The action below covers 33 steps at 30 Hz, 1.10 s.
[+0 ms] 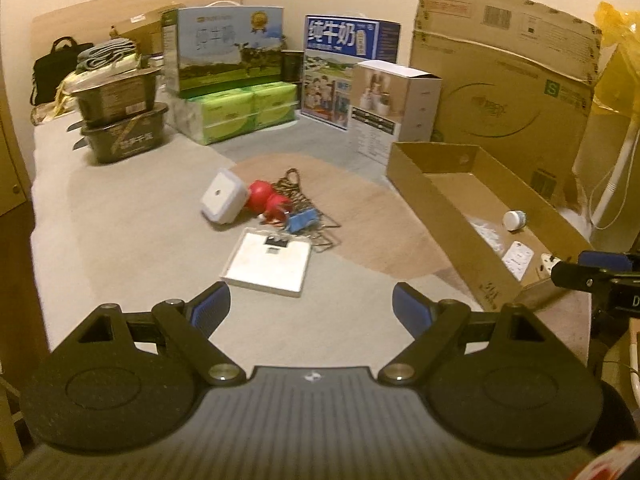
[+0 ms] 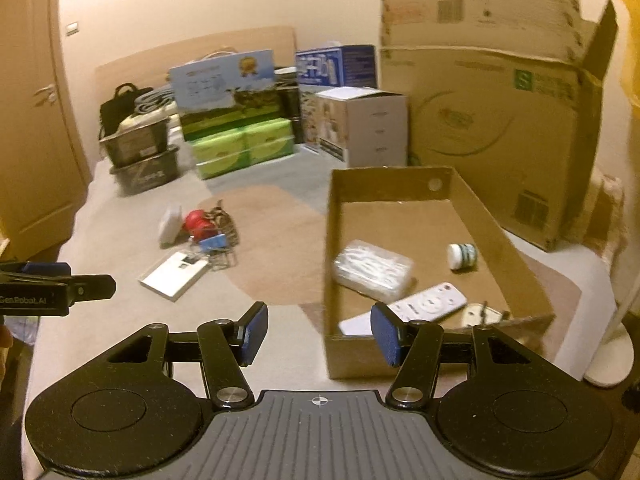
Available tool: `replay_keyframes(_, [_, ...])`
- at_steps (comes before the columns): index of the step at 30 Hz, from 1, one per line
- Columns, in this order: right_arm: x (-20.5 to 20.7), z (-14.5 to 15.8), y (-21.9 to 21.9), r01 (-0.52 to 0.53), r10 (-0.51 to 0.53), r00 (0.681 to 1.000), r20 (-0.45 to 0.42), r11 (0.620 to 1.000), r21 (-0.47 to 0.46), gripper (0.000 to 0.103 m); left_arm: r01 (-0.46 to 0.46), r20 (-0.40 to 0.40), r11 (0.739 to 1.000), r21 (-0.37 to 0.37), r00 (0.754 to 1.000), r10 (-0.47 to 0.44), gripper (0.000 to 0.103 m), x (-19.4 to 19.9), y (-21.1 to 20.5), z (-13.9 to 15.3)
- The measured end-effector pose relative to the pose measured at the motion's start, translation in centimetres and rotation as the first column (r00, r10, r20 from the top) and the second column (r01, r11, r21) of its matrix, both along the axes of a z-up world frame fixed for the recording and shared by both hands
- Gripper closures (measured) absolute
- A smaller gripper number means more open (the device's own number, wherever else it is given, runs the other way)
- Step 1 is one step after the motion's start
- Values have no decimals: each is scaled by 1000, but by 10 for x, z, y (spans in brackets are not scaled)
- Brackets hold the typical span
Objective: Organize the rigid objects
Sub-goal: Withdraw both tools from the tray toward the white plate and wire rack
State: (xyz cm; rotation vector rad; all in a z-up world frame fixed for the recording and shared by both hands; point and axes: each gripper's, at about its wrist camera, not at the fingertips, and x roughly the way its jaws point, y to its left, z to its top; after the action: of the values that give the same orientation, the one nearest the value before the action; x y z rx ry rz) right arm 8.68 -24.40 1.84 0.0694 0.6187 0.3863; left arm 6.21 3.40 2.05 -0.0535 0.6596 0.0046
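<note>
A pile of loose items lies on the pale bed surface: a white square box (image 1: 222,199), a red toy (image 1: 267,199), a blue clip (image 1: 302,221) on tangled wire pieces, and a flat white scale (image 1: 267,261). My left gripper (image 1: 311,309) hovers open just short of the scale, nothing between its blue pads. The shallow cardboard tray (image 2: 492,216) holds a clear plastic packet (image 2: 373,269), a white bottle (image 2: 462,256) and a white remote (image 2: 428,304). My right gripper (image 2: 320,334) is open and empty at the tray's near wall.
Milk cartons (image 1: 228,52), green tissue packs (image 1: 244,110), dark stacked tubs (image 1: 120,120) and a white carton (image 1: 394,108) line the far side. A large cardboard box (image 1: 504,80) stands behind the tray. A door (image 2: 28,120) is at the left.
</note>
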Motion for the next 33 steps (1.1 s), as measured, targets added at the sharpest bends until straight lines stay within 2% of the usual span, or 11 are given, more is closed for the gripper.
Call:
replay_keyframes(19, [2, -5, 35, -72, 72, 997, -13, 997, -30, 45, -39, -29, 999, -9, 999, 38, 16, 1, 28, -14])
replay_keyframes(33, [32, -18, 73, -154, 155, 988, 6, 984, -90, 46, -11, -65, 1000, 22, 998, 12, 16, 42, 48, -38])
